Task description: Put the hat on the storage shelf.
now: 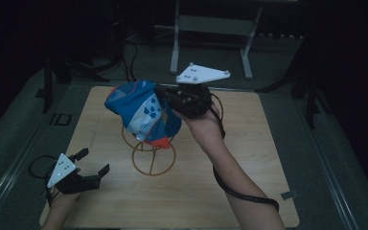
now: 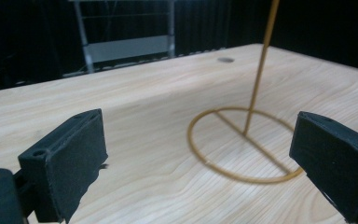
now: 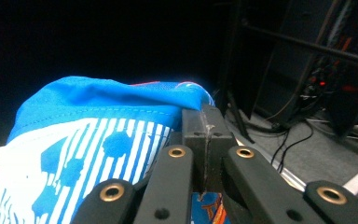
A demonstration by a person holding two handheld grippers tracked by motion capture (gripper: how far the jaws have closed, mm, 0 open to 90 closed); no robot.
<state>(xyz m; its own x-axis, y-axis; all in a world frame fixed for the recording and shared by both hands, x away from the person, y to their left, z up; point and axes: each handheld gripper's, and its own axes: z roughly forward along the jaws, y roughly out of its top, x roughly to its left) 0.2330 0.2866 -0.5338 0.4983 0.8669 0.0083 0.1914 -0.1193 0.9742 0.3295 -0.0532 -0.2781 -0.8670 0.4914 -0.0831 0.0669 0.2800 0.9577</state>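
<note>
We find no bowl or box on the wooden table [image 1: 220,191] — the nearest thing to a holder is the wire stand [image 1: 154,158], a thin brass-coloured ring lying flat with a crossbar and an upright stem. Nothing lies inside the ring; bare wood shows through it in the left gripper view.

Our right gripper [image 1: 165,92] is clenched on the blue cap [image 1: 141,112], its two black pads pressed together over the fabric edge, as the right gripper view shows. The cap, blue with white stripes and an orange patch, is held up above the stand near the table's middle, and its lower edge hangs in front of the stand's top, so we cannot tell whether the two touch.

Our left gripper [image 1: 93,167] sits at the near left, jaws wide apart and holding nothing, low over the table and aimed toward the ring.

The far room is too dark to read beyond a grey metal frame [image 1: 211,28].
</note>
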